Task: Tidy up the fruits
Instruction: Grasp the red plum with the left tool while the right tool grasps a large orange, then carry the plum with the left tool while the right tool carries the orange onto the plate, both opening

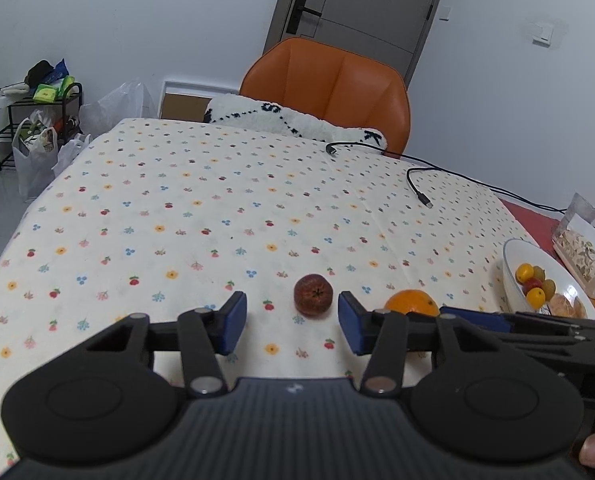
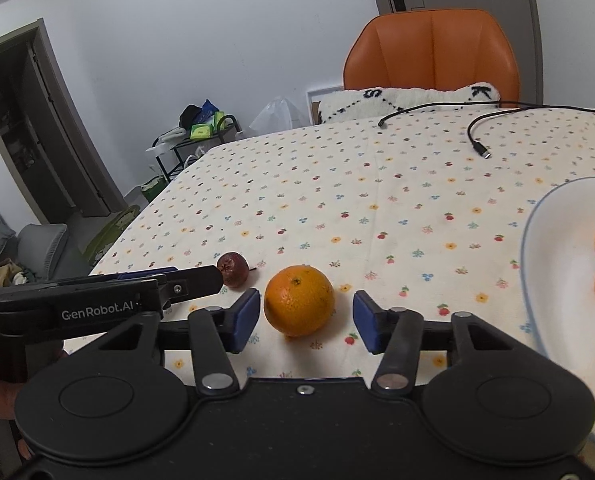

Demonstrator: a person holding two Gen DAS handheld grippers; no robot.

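Two grippers hover low over the worktop (image 1: 177, 200). Left gripper (image 1: 292, 322) stands released, its blue pads flanking a dark red fruit (image 1: 313, 295) without touching it. Right gripper (image 2: 304, 322) is likewise unclenched, an orange (image 2: 299, 306) sitting between its pads with gaps either side. Farther right, a white bowl (image 2: 545, 240) holds small fruits.

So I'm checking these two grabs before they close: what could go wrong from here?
1. The orange is round and sits between the right gripper jaws untouched; an off-centre squeeze could roll it away.
2. The small dark red fruit lies at the tips of the left gripper; a shallow pinch may slip.
3. The two grippers work side by side and could bump.
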